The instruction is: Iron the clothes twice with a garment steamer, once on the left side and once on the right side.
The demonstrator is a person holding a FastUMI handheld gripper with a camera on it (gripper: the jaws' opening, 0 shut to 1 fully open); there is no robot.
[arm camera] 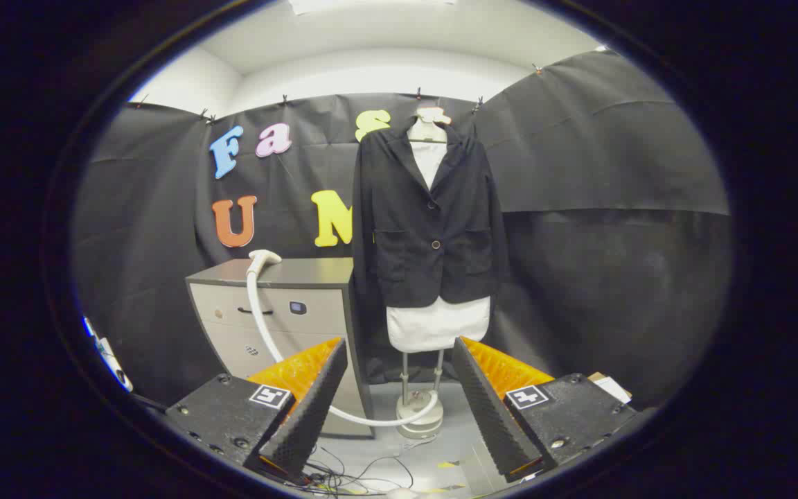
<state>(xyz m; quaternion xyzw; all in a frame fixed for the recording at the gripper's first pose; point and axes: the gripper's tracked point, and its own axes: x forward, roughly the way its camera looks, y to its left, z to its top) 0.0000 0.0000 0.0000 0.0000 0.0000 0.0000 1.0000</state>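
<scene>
Black cloth walls back a dark blazer [433, 215] on a white mannequin [438, 322]; left, a white steamer head [262, 258] rests on a grey cabinet [281, 305]. Claw [399, 360] spread, empty.

The gripper [399, 395] is held level and faces forward, its two fingers [312, 405] spread wide apart, gripping nothing.

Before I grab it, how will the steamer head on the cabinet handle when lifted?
The steamer head looks small, so probably light. Its hose droops to the floor, so it will likely drag and tug sideways. The gripper is open, well short of it.
</scene>
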